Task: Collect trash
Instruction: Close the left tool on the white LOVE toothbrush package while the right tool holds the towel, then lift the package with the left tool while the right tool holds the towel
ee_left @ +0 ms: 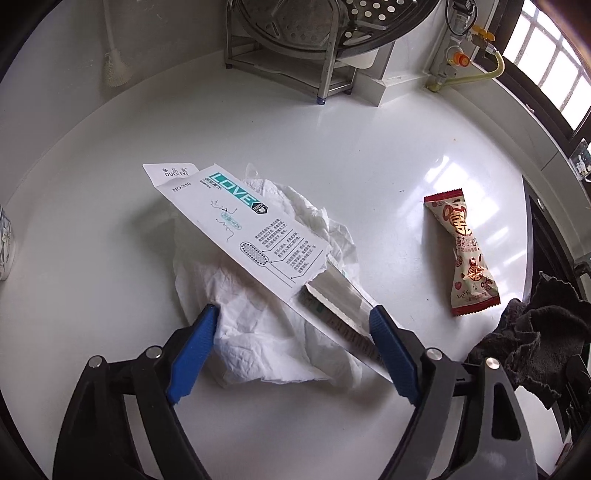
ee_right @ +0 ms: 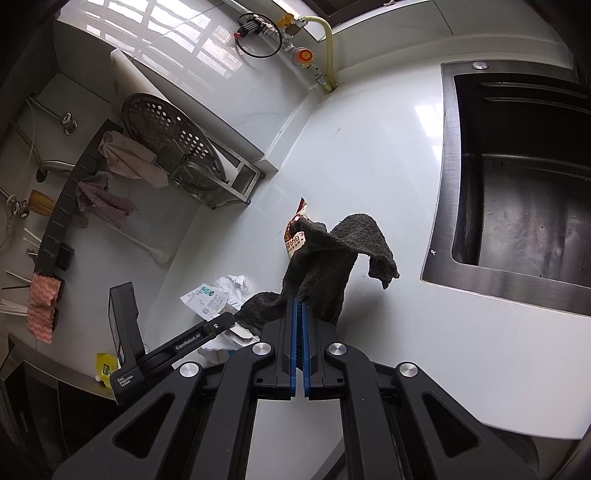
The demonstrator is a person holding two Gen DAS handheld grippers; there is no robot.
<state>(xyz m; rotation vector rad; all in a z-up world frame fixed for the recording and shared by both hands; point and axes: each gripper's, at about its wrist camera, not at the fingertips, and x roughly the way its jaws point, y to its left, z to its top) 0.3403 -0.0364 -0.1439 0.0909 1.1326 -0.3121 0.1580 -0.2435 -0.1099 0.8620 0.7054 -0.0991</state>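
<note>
A torn white box with teal "LOVE" print (ee_left: 236,221) lies across a crumpled white tissue (ee_left: 258,332) on the white counter. My left gripper (ee_left: 293,317) is open, its blue fingers either side of the tissue and the box's near end; the right pad (ee_left: 391,350) touches the box. A red and cream snack wrapper (ee_left: 461,254) lies to the right. My right gripper (ee_right: 300,301) is shut on a dark grey cloth (ee_right: 332,258), held above the counter. The cloth partly hides the wrapper (ee_right: 295,236). The box and tissue (ee_right: 218,295) show at the left.
A steel rack with perforated steamer trays (ee_left: 314,33) stands at the back wall. A steel sink (ee_right: 517,206) is to the right. A gas valve and yellow hose (ee_right: 325,51) sit in the corner. Cloths and sponges hang on a rail (ee_right: 74,221) at left.
</note>
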